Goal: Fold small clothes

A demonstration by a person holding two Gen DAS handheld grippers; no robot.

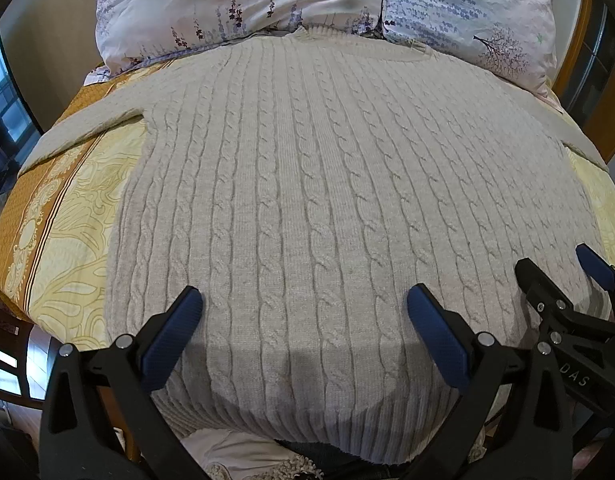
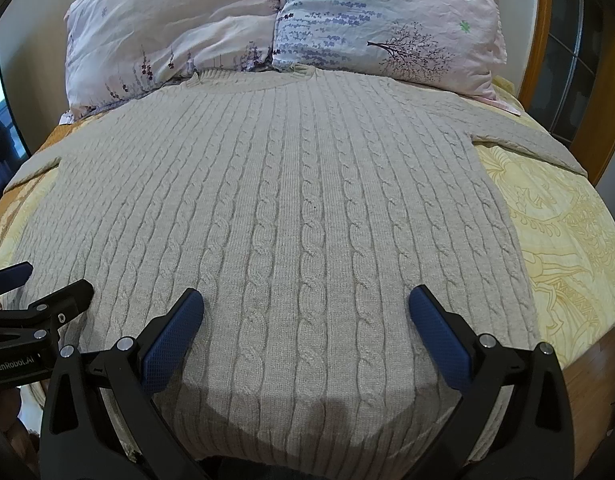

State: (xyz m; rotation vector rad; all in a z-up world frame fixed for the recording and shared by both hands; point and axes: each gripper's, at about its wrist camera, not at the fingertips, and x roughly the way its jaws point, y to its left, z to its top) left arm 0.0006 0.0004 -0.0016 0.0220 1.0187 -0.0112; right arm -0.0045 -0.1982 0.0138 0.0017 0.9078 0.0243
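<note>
Where two pillows [image 2: 283, 20] lie, one sweater [image 1: 327, 184], two spread claws [image 1: 305, 322].

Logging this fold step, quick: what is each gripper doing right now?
Left gripper: open, holding nothing, over the sweater near its hem.
Right gripper: open, holding nothing, over the same sweater.
</note>
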